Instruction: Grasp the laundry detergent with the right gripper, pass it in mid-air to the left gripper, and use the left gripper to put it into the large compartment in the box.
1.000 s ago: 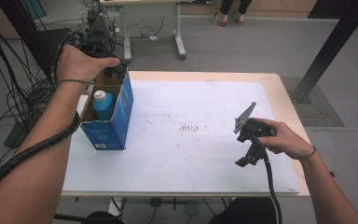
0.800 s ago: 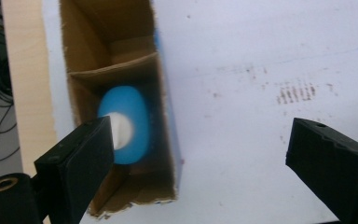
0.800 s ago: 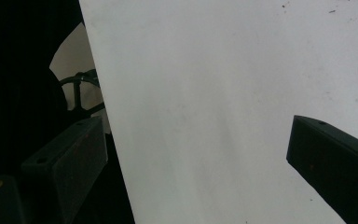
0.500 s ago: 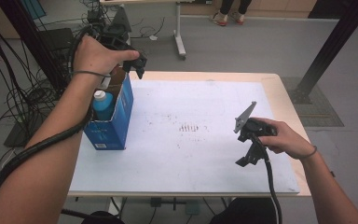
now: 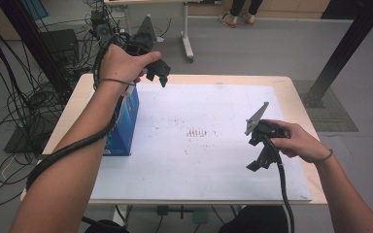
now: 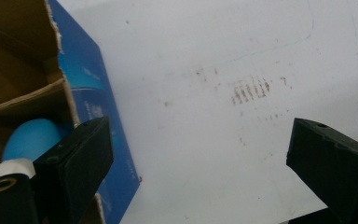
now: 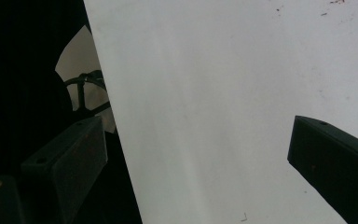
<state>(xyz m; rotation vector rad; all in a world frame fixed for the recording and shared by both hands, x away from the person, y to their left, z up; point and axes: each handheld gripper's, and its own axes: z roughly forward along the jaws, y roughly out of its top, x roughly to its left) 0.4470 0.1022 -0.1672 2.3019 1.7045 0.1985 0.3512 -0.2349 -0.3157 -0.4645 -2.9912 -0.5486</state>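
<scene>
A blue cardboard box stands open-topped at the left edge of the white sheet. A blue-capped bottle rests in one of the compartments of the box. My left gripper is held in the air above the box's far right corner. Its jaws are spread wide with nothing between them in the left gripper view. My right gripper hovers low over the sheet's front right part, pointing at the near edge. It is open and empty.
Brownish smudges mark the middle of the sheet. The wooden table edge borders the sheet on the right. Cables and a black post stand on the floor around the table. The sheet's front edge borders dark floor.
My left gripper has lifted out of the box and moved right and away from the person, with nothing in it. The right gripper has stayed put.
</scene>
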